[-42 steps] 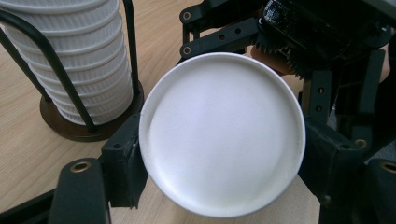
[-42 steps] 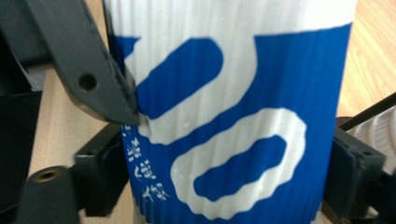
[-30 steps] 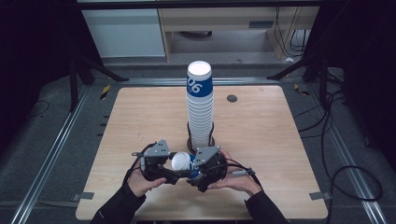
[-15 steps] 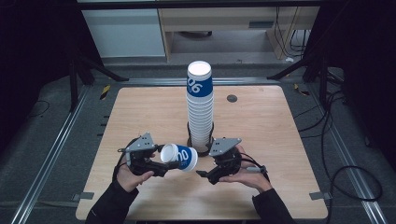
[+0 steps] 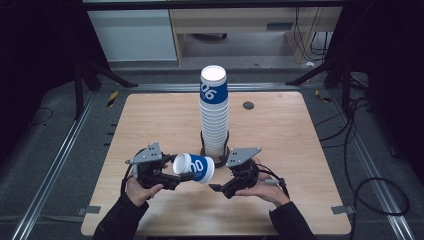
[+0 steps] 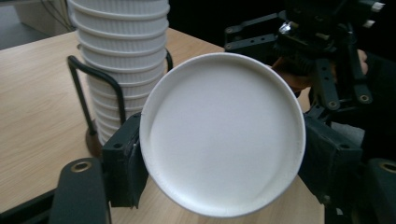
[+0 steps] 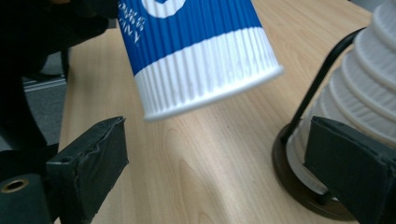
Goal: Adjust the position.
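My left hand-held gripper (image 5: 186, 176) was clamped on one blue-and-white ribbed paper cup (image 5: 195, 167), lying sideways low in the frame's centre. My right hand-held gripper (image 5: 216, 188) stood apart, empty. One cup was off the tall cup stack (image 5: 214, 112); placing it remained.

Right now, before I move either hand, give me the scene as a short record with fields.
held item: blue and white paper cup, lying sideways above the table
left gripper: shut on the cup, pads on both sides of it
right gripper: open, apart from the cup, its jaws just opening
cup stack: upright in a black wire holder, behind the grippers
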Available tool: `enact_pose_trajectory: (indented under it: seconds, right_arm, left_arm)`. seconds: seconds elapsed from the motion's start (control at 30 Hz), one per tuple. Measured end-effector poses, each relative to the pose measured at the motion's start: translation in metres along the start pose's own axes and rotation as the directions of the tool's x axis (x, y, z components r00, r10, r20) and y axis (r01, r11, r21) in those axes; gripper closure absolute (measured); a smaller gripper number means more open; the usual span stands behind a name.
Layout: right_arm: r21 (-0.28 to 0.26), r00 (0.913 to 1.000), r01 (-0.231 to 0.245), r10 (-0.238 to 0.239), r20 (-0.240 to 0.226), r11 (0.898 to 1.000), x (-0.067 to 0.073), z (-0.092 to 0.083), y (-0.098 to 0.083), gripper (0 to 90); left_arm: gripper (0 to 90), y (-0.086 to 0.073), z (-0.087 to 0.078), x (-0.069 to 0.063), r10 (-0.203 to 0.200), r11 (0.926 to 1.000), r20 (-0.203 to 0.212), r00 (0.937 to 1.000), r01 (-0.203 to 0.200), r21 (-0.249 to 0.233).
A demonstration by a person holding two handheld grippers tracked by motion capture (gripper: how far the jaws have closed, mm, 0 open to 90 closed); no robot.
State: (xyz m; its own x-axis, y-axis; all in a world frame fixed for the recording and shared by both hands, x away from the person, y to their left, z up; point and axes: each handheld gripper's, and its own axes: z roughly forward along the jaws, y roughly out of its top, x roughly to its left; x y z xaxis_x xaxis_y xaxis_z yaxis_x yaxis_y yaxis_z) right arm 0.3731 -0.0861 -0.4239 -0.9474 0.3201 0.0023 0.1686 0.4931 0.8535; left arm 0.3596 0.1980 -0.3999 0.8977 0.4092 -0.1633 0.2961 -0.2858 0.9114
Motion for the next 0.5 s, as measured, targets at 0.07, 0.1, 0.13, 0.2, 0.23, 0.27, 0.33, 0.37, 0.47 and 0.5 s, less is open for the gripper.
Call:
enact_pose_trajectory:
  seconds: [0.07,0.1,0.13,0.2,0.23,0.27,0.33,0.37,0.47,0.5]
  right_arm:
    - [-0.001,0.9999,0.0,0.0,-0.01,1.0,0.001,0.002,-0.001,6.0]
    - [0.0,0.9998,0.001,-0.001,-0.018,1.0,0.001,0.003,-0.001,5.9]
    - [-0.001,0.9997,0.002,-0.002,-0.025,1.0,0.001,0.004,-0.001,5.9]
    - [-0.003,0.999,0.003,-0.003,-0.044,1.0,0.003,0.005,-0.001,5.9]
    - [-0.004,0.9987,0.005,-0.005,-0.05,1.0,0.003,0.006,0.0,5.8]
    - [-0.005,0.9983,0.006,-0.006,-0.057,1.0,0.004,0.006,0.0,5.9]
    - [-0.01,0.9975,0.008,-0.009,-0.07,1.0,0.005,0.007,0.0,5.9]
    - [-0.01,0.9971,0.01,-0.011,-0.075,1.0,0.006,0.008,0.0,5.9]
    - [-0.015,0.9953,0.01,-0.011,-0.096,1.0,0.007,0.01,0.001,7.0]
    - [-0.012,0.9949,0.015,-0.016,-0.099,1.0,0.008,0.011,0.001,7.8]
  left_arm:
    - [26.3,0.0,0.002,-0.002,0.003,1.0,0.02,0.9998,-0.003,0.002]
    - [26.3,0.0,0.003,-0.003,0.003,1.0,0.03,0.9995,-0.003,0.003]
    - [26.3,0.0,0.005,-0.004,0.001,1.0,0.04,0.9992,-0.001,0.003]
    - [26.3,0.0,0.007,-0.006,0.002,1.0,0.055,0.9985,-0.002,0.004]
    - [26.3,0.0,0.008,-0.007,0.005,1.0,0.057,0.9983,-0.006,0.008]
    - [26.3,0.0,0.008,-0.008,0.008,0.9999,0.062,0.998,-0.009,0.009]
    - [26.3,0.0,0.01,-0.009,0.011,0.9999,0.073,0.9973,-0.011,0.007]
    - [26.4,0.0,0.01,-0.01,0.013,0.9999,0.076,0.997,-0.014,0.005]
    - [26.4,0.0,0.012,-0.012,0.016,0.9998,0.087,0.9961,-0.017,0.009]
    - [26.4,0.0,0.013,-0.013,0.016,0.9998,0.093,0.9956,-0.017,0.011]
